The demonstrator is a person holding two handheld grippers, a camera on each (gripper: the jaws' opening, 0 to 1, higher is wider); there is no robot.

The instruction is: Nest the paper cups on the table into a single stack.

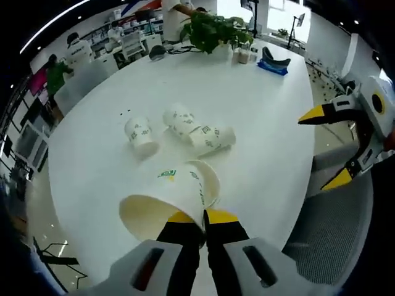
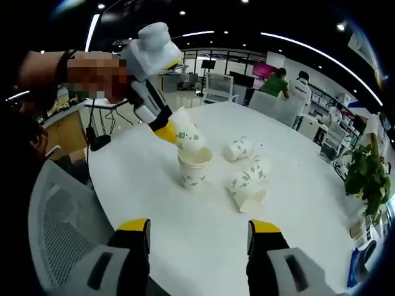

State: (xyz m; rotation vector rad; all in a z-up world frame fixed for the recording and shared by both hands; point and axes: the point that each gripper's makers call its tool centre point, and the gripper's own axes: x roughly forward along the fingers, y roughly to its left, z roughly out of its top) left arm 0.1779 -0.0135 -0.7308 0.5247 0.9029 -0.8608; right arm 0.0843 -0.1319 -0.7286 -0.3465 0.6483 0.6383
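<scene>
While our two hands work over the white desk [image 2: 203,246], we take the upright cup [image 2: 192,169] standing on it as our landmark. Beyond that cup, three loose cups lie on their sides: two close together [image 2: 247,185] and one [image 2: 239,148] a little farther off. In the left gripper view the same three lie beyond the held cup, two touching [image 1: 197,131] and one [image 1: 142,135] apart from them. A plant [image 1: 213,29] stands at the far edge of the desk, and a mesh chair [image 2: 55,228] sits at the near edge.

Our left gripper [image 1: 202,223] has its jaws pressed together on the rim of a held cup [image 2: 187,135], which hangs tilted just above the upright cup's mouth, its base seeming to dip inside. Our right gripper [image 2: 197,229] has its jaws spread and holds nothing, well back from the upright cup.

We judge that we are at the first nesting. Next we need to square the held cup over the upright one, push it down, and let go; then the right gripper can fetch one of the loose cups.
</scene>
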